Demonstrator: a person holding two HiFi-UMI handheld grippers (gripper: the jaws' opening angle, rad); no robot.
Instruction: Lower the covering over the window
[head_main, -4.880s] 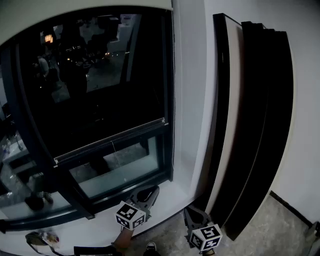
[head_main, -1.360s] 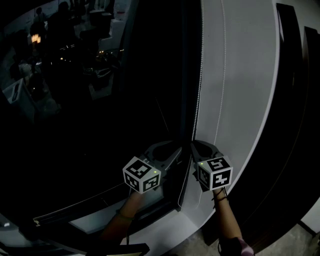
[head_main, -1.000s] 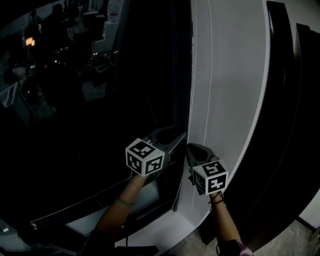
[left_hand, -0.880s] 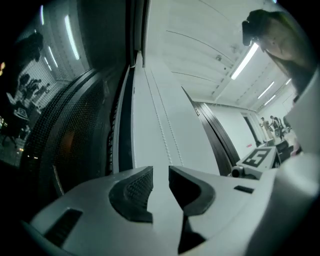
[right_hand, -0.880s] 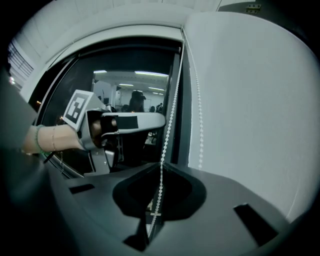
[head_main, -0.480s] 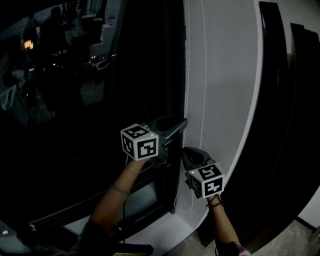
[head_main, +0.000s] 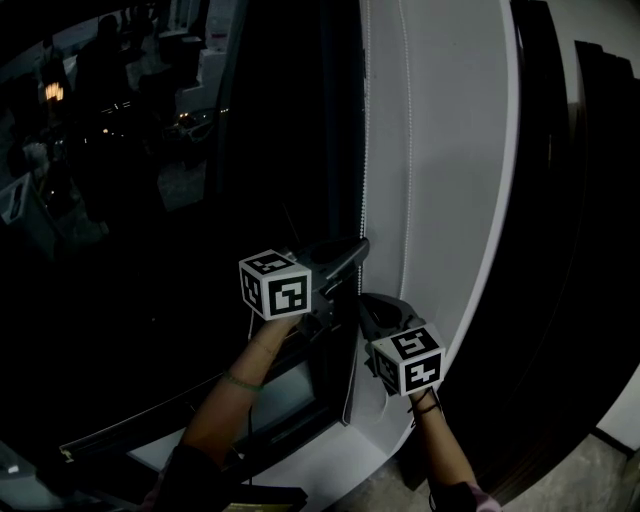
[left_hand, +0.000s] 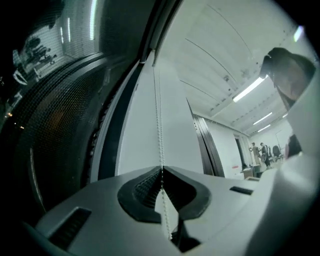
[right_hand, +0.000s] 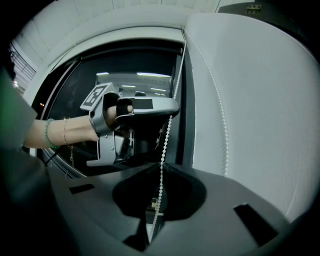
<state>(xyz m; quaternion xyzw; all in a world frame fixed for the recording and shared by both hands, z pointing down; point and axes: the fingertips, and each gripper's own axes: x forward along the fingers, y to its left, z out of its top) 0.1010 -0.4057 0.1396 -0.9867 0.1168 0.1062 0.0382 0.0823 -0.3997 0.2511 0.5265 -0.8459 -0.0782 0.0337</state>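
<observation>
A white bead chain (head_main: 362, 150) hangs down the right edge of the dark window, beside the dark mesh blind (head_main: 200, 200). My left gripper (head_main: 362, 243) is the upper one. Its jaws have just been closing, and they now pinch the bead chain (left_hand: 159, 115) at the left gripper's tips (left_hand: 161, 172). Just below it, my right gripper (head_main: 365, 300) is also shut on the chain. In the right gripper view the bead chain (right_hand: 167, 135) runs down between the right gripper's tips (right_hand: 161, 167), with the left gripper (right_hand: 175, 107) above. A second strand (head_main: 408, 150) hangs free on the wall.
A white wall pillar (head_main: 450, 150) stands right of the window. Tall dark panels (head_main: 570, 250) lean against the wall at far right. The white sill (head_main: 330, 450) lies below the grippers. The blind's bottom rail (head_main: 150, 425) crosses the lower window.
My left gripper has risen a little along the chain, rolled slightly, and its jaws have closed on the chain. The right gripper has stayed shut on the chain below.
</observation>
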